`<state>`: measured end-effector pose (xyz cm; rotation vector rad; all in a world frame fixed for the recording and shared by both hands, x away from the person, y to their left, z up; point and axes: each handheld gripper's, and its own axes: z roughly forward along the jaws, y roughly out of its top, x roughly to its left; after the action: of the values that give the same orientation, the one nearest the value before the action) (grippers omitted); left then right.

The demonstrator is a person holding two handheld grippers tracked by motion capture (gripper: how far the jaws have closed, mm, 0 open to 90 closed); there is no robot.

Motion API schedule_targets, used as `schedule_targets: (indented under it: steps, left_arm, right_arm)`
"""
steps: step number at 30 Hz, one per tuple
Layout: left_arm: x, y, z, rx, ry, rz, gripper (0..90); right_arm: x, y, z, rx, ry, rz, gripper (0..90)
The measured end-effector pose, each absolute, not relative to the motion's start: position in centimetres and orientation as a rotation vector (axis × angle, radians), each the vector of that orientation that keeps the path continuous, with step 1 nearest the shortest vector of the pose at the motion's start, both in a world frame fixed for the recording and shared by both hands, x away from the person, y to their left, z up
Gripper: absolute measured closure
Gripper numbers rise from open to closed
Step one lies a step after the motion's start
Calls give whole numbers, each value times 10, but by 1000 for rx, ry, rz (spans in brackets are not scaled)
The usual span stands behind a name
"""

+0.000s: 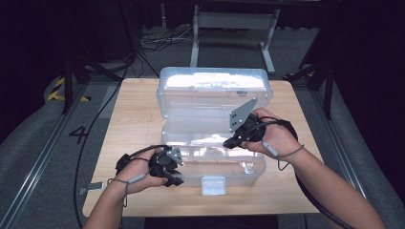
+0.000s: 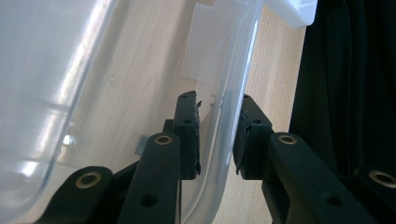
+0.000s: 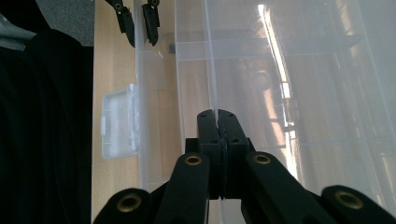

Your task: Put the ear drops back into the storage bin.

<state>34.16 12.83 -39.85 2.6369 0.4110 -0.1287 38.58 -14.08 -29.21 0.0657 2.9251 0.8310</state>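
Observation:
A clear plastic box (image 1: 258, 168) stands in the middle of the wooden table with its lid (image 1: 215, 88) swung back. My left gripper (image 1: 177, 179) is at the box's front left corner. In the left gripper view its jaws (image 2: 217, 135) straddle the front wall (image 2: 236, 79), and a thin gap shows beside the left pad. My right gripper (image 1: 229, 142) reaches over the box's middle. Its jaws (image 3: 217, 114) are shut together, and a thin clear divider (image 3: 211, 70) runs up from the tips. Whether the divider is pinched I cannot tell. The left gripper (image 3: 138, 23) appears farther off in the right gripper view.
A white latch tab (image 1: 213, 185) hangs from the box's front wall, near the table's front edge; it is also in the right gripper view (image 3: 119, 123). A small metal piece (image 1: 248, 169) lies inside at the front right. Bare table (image 1: 133, 119) surrounds the box. Cables lie on the floor behind.

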Motion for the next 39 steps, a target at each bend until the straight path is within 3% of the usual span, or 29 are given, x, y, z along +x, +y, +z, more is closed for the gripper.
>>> schedule_targets:
  steps: [17, 39]
  left_arm:
    - [334, 143, -378, 2578, 431, -104, 679]
    - [325, 177, -331, 2439, 502, -101, 717]
  right_arm:
    - [383, -142, -294, 73, 2921, 843, 900]
    - [379, -142, -298, 84, 2916, 856, 899]
